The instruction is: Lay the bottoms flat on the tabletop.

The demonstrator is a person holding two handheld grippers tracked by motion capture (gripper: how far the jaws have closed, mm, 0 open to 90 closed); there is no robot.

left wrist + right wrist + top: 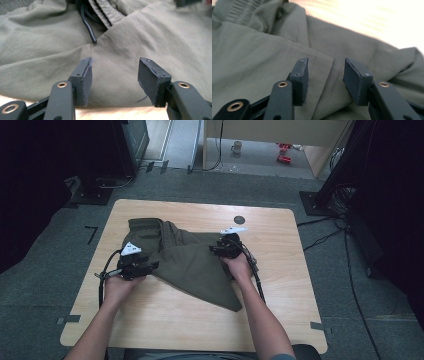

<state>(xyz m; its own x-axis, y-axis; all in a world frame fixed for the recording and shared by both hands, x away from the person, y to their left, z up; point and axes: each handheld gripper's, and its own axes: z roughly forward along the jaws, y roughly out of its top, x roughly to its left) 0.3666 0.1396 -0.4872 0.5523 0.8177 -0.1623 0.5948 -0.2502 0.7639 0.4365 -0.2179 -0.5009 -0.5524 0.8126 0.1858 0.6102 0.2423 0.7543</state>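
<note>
one olive garment (192,262), two open tools, one table (280,310)

1. Both forearms come in from the near edge, angled slightly toward each other.
2. The left claw (150,265) lies low and level, pointing right; its jaws stand wide apart, gripping nothing.
3. The right claw (215,249) points left, jaws parted, nothing pinched between the pads.

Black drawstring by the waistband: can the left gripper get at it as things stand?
Probably yes. In the left gripper view the open left gripper faces the black drawstring, which lies exposed on the olive garment; only flat cloth lies between, nothing covers it.
</note>
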